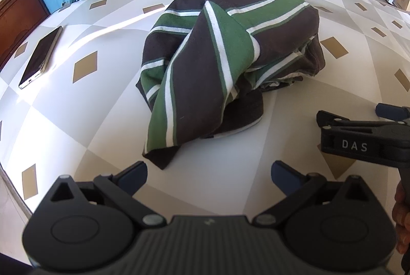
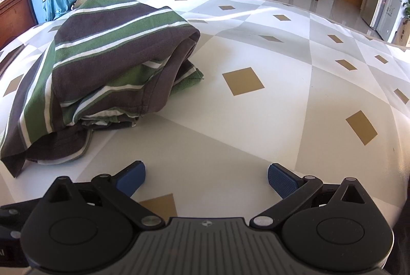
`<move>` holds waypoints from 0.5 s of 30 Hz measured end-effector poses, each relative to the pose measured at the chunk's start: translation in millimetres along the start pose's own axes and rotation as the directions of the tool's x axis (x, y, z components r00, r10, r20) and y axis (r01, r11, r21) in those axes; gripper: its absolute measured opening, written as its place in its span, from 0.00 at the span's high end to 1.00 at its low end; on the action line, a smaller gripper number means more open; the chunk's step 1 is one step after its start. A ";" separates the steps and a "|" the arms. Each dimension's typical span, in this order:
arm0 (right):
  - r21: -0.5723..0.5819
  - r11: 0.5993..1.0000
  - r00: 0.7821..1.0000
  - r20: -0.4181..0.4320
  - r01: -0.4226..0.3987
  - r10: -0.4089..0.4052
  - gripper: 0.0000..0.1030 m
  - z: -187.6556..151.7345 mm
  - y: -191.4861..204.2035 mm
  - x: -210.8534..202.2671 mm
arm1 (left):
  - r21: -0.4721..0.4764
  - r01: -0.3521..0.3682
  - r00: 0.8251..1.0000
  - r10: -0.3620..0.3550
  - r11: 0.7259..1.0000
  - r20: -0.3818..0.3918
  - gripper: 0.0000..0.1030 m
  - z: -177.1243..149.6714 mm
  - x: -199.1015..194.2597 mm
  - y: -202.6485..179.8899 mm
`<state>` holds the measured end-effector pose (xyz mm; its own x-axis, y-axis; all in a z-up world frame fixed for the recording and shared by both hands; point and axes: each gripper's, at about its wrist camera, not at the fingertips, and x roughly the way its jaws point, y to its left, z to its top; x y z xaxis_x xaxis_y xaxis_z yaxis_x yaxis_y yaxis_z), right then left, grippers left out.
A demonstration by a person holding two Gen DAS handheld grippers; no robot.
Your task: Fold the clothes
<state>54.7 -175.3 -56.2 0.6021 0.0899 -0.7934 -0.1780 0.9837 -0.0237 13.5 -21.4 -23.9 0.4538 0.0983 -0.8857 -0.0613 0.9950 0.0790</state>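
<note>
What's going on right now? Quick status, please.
Both tools open, empty: left tool, right tool. Striped shirt crumpled, untouched. Phone lies apart, left of it.

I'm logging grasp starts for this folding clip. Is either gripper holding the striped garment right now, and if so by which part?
Nothing is held. The left gripper and right gripper are both open above the table, short of the crumpled striped garment.

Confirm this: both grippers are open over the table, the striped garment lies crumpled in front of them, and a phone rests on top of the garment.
Wrong about the phone. In the left wrist view it lies on the table, apart from the striped garment, off to its left. Left gripper and right gripper are indeed open.
</note>
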 end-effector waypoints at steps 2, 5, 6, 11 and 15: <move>0.008 1.000 1.000 -0.025 0.003 -0.003 0.03 -1.9 -2.4 -4.1 | 0.005 0.004 1.000 -0.004 1.000 0.004 0.00 -0.4 -2.0 -2.1; 0.020 1.000 0.998 -0.057 0.014 -0.012 0.05 -3.8 -6.6 -8.9 | 0.012 0.009 1.000 -0.009 1.000 0.009 0.00 -1.3 -4.9 -6.0; 0.021 1.000 0.998 -0.066 0.020 -0.018 0.06 -4.2 -7.7 -10.6 | 0.014 0.011 1.000 -0.012 1.000 0.010 0.00 -1.6 -5.7 -7.2; 0.016 0.999 0.996 -0.085 0.039 -0.038 0.08 -4.1 -11.4 -21.4 | 0.020 0.021 1.000 -0.021 1.000 0.023 0.00 -1.8 -10.8 -12.2; 0.017 0.999 0.997 -0.073 0.041 -0.039 0.08 -1.1 -13.2 -32.7 | 0.021 0.024 0.999 -0.025 0.999 0.036 0.00 -0.8 -14.8 -15.5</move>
<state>36.6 -191.5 -30.7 0.5500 0.0394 -0.8342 -0.1398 0.9891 -0.0454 7.0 -38.3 -12.4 0.4867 0.0742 -0.8704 -0.0318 0.9972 0.0672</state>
